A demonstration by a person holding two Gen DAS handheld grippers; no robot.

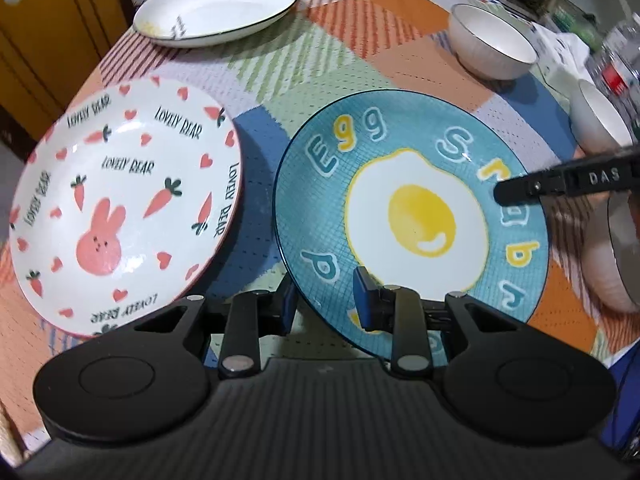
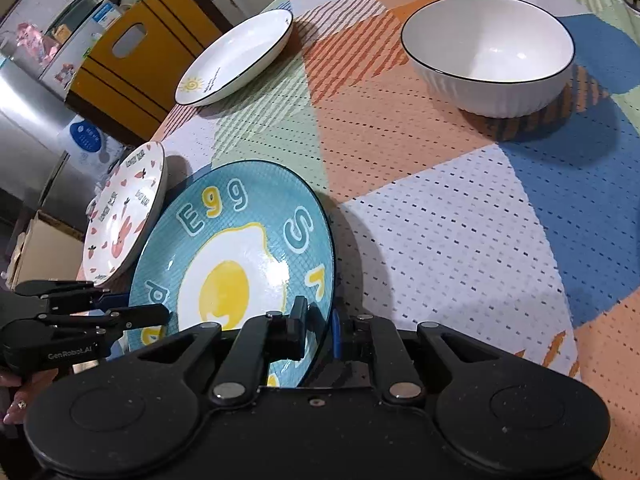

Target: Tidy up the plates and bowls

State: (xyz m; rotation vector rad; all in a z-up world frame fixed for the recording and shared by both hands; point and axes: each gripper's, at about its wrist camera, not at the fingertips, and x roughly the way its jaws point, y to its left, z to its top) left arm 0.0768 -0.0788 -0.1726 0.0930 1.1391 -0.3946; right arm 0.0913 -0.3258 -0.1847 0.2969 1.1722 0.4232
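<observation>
Right now both claws hold the blue egg plate [image 1: 412,216] by its rim, one on each side. The left claw [image 1: 326,306] is clenched on the near edge, one blue-padded finger above the plate and the other below it, and the right claw [image 2: 318,330] grips the opposite edge in the same way, its fingers pinching the rim between them. In the left wrist view the tip of the right claw reaches in over the plate's far right side. The egg plate is tilted, its one edge raised off the patchwork cloth [image 2: 440,216] that covers the worktop, and it casts a shadow on the cloth beneath. Just beside it on the left lies the bunny plate [image 1: 120,208], white with carrots, hearts and a pink rabbit; the two plates are close, but whether they touch I cannot tell. Farther back on the left, near the edge of the worktop, lies a white plate [image 1: 216,10] with a dark rim and a small sun drawing. A white ribbed bowl [image 2: 488,56] stands upright well apart on the right, and in the left wrist view a second white bowl [image 1: 600,118] stands near it. A yellow box [image 2: 140,56] stands beyond the worktop.
</observation>
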